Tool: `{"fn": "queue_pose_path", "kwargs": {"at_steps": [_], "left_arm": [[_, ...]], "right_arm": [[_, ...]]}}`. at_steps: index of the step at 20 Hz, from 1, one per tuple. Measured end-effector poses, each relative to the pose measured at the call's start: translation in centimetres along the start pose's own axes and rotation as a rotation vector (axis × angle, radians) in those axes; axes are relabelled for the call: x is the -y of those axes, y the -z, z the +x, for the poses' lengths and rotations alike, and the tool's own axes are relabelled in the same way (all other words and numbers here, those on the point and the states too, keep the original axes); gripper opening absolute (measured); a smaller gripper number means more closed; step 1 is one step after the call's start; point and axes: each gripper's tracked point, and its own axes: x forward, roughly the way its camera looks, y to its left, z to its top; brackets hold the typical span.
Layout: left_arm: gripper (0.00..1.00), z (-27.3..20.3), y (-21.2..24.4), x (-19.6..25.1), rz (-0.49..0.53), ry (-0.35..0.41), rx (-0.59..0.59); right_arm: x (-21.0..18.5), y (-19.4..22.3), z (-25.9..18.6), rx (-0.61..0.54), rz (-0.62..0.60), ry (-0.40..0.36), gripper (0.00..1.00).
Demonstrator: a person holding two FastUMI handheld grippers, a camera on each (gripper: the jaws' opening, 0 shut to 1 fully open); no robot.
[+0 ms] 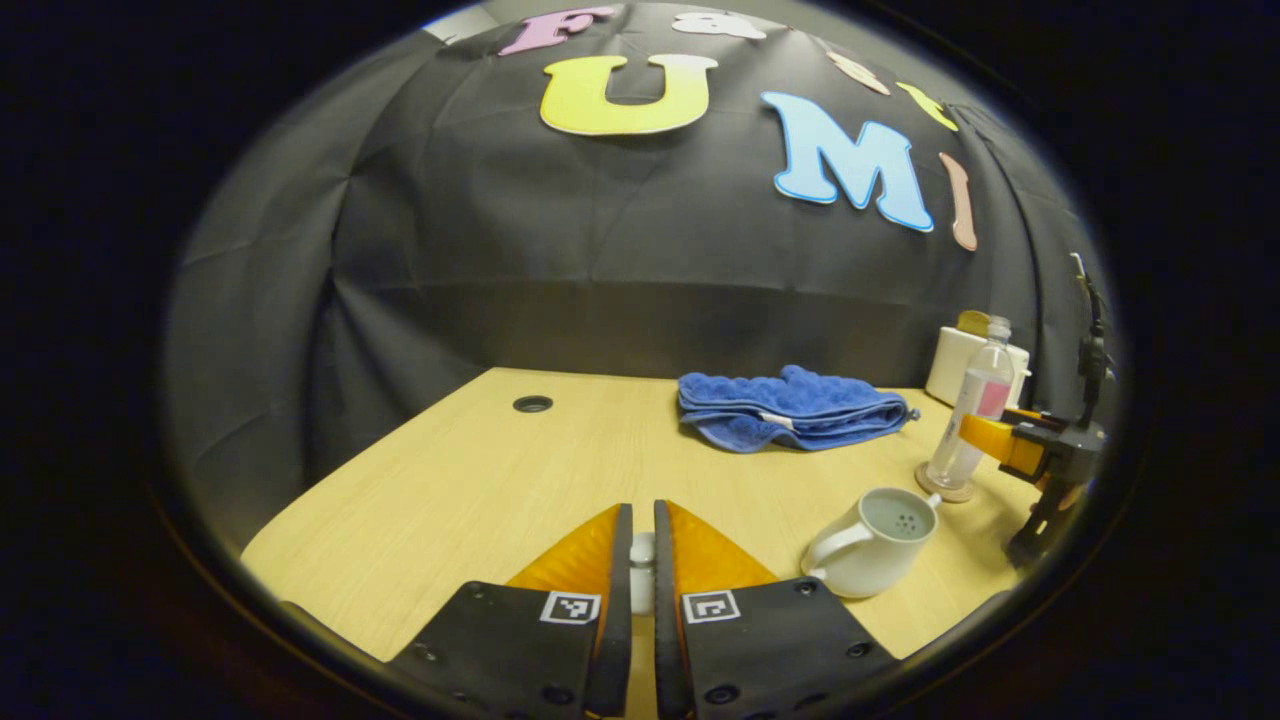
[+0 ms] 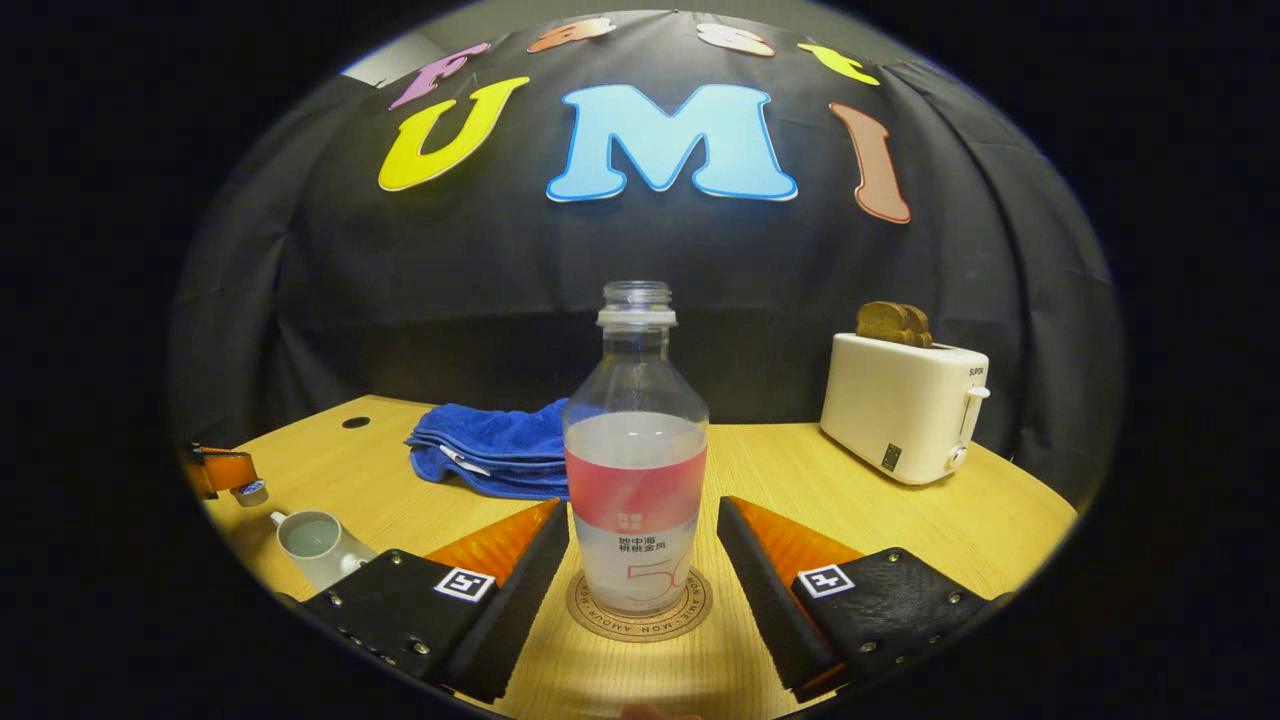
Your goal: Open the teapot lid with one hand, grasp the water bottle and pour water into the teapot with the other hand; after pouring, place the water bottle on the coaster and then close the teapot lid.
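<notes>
Right tool (image 2: 640,560) spread wide around bottle (image 2: 636,450) on coaster (image 2: 690,612); left tool (image 1: 642,560) pinches lid (image 1: 642,572) (teapot (image 1: 872,540) uncovered).

lid (image 1: 642,572) mostly hidden between left claw (image 1: 642,560) fingers, only pale sliver visible in narrow gap; cannot tell how it sits. teapot (image 2: 318,545) cut by edge in right gripper view, body partly behind right claw (image 2: 642,560) finger; spout not visible. coaster (image 2: 639,606) centre covered by water bottle (image 2: 636,470), rim lettering too small to make out. towel (image 2: 495,448) right end hidden behind water bottle. toaster (image 1: 962,362) partly behind water bottle in left gripper view. tabletop (image 1: 480,480) near edge cut off.
</notes>
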Motion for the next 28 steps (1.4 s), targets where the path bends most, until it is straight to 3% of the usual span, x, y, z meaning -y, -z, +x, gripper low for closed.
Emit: {"fn": "queue_pose_path", "kwargs": {"at_steps": [10,28], "left_arm": [[0.17,-0.5,-1.3,1.5,0.012,0.018,0.036],[0.17,-0.8,-4.2,14.2,0.014,0.198,0.097]], "right_arm": [[1.7,-0.8,-4.7,0.077,-0.018,0.049,0.94],[5.3,-0.6,-9.0,0.089,0.021,0.076,0.94]]}}
